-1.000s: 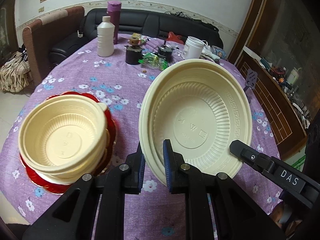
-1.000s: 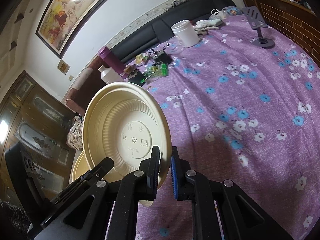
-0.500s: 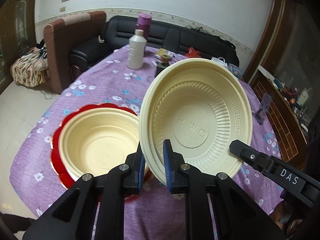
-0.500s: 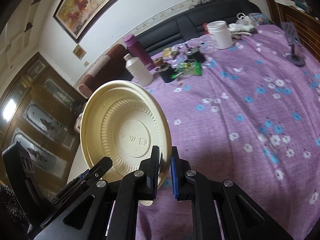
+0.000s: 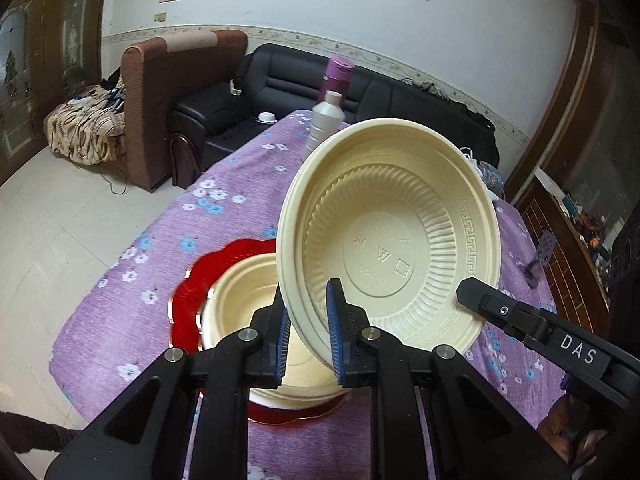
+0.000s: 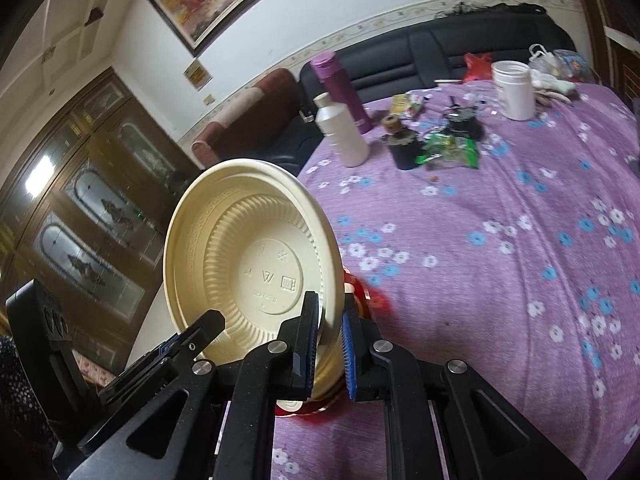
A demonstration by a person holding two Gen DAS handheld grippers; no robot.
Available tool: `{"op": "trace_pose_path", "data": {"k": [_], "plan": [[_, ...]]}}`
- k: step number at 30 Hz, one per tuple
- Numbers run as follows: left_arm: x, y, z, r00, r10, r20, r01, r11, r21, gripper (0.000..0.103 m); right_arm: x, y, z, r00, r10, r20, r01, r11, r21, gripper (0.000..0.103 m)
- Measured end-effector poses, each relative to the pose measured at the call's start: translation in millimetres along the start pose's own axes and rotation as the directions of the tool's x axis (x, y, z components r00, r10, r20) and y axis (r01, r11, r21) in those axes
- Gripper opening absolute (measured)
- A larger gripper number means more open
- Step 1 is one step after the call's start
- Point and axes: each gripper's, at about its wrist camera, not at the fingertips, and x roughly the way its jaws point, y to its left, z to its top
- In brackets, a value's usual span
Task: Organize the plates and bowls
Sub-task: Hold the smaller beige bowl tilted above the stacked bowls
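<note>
A wide cream bowl (image 5: 392, 240), which looks like two nested together, hangs tilted above the purple flowered table. My left gripper (image 5: 306, 296) is shut on its lower left rim. My right gripper (image 6: 330, 308) is shut on the opposite rim of the same cream bowl (image 6: 248, 248). Beneath and partly behind the held bowl, a stack of smaller cream bowls (image 5: 244, 292) rests on a red scalloped plate (image 5: 200, 280). Only a sliver of the red plate (image 6: 370, 300) shows in the right wrist view.
At the far end of the table stand a white bottle (image 5: 326, 120), a purple flask (image 5: 338, 76), a white jar (image 6: 514, 88), a black pot (image 6: 404, 148) and a green packet (image 6: 452, 152). The table edge (image 5: 132, 240) drops to the floor on the left.
Both grippers have carried the held bowl leftward and slightly up. It now hangs over the bowl stack on the red plate, which was well to its left before.
</note>
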Motion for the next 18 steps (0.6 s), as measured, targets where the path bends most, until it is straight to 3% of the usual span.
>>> {"op": "trace_pose_path", "data": {"k": [6, 18], "plan": [[-3.4, 15.5, 2.6, 1.000, 0.021, 0.007, -0.021, 1.000, -0.010, 0.015, 11.3, 15.1, 1.9, 0.999, 0.022, -0.032, -0.023, 0.999, -0.034, 0.011], [6.1, 32.7, -11.6, 0.998, 0.049, -0.050, -0.049, 0.999, -0.008, 0.016, 35.8, 18.8, -12.8, 0.994, 0.014, -0.111, -0.020, 0.999, -0.046, 0.011]]}}
